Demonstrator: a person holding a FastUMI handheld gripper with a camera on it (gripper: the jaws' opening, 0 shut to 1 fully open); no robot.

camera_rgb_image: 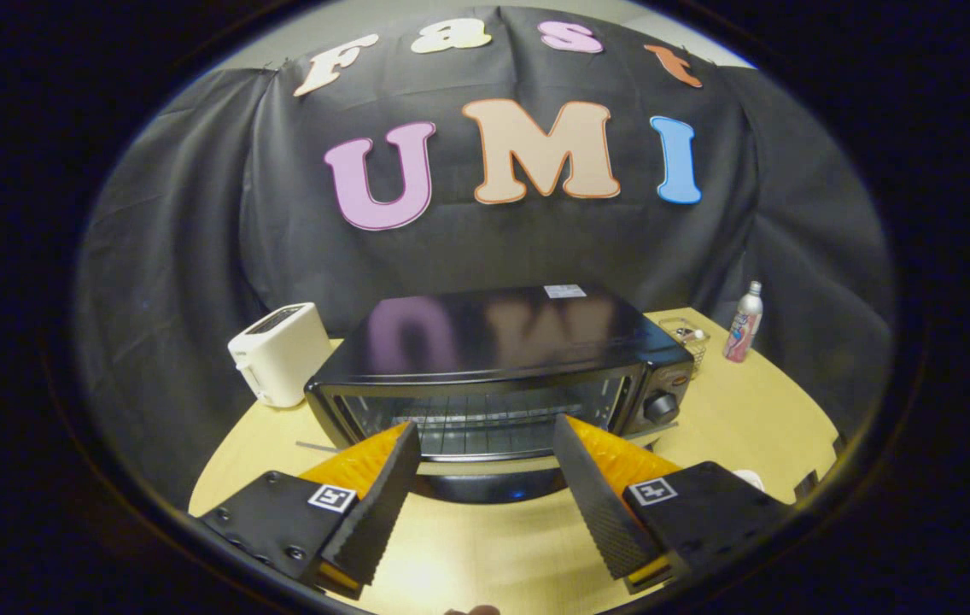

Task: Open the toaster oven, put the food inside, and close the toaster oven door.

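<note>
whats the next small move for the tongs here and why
Probably ease the tongs forward and down to the handle on the toaster oven door. The door looks shut, the fingers are open and hold nothing, and the handle lies just ahead between them.

Booth closed off behind by a black cloth wall [195, 222], draped in loose folds and hanging down past the back of the desk. Strip of pale plain wall [485, 10] above the cloth's top edge. Light wooden desk [750, 410] with a rounded edge, smooth and bare toward the front, catching a soft bright glare low down near the middle. Lighting even and dim, brighter on the desk than on the cloth. Dark surroundings beyond the desk's edge.
</note>
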